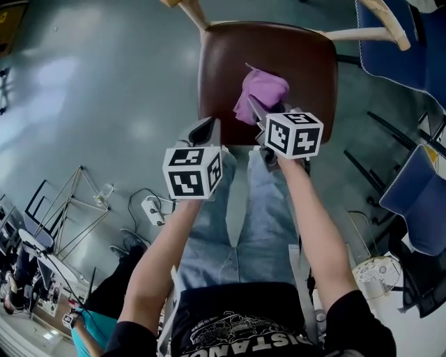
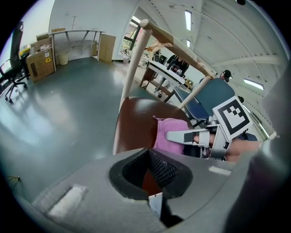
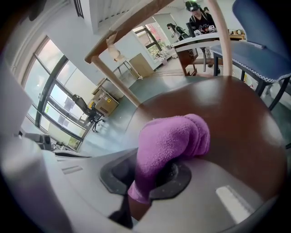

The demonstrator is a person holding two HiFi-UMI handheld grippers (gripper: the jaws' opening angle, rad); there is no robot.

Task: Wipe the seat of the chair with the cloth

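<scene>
The chair's dark brown seat (image 1: 223,63) lies at the top of the head view, and a purple cloth (image 1: 263,93) is bunched on its middle. My right gripper (image 1: 252,110) is shut on the cloth's near edge, over the front half of the seat. In the right gripper view the cloth (image 3: 173,141) bulges out of the right gripper (image 3: 157,177) onto the seat (image 3: 236,123). My left gripper (image 1: 204,130) hovers at the seat's front left corner, shut and holding nothing. From the left gripper (image 2: 150,170) I see the seat (image 2: 136,123) and the cloth (image 2: 170,134).
The chair's pale wooden back posts (image 1: 191,10) rise at its far side. Blue chairs (image 1: 401,38) (image 1: 418,202) stand close on the right. A power strip with cables (image 1: 152,207) and a folding metal stand (image 1: 70,202) lie on the grey floor to the left. The person's jeans-clad legs (image 1: 258,209) meet the seat's front.
</scene>
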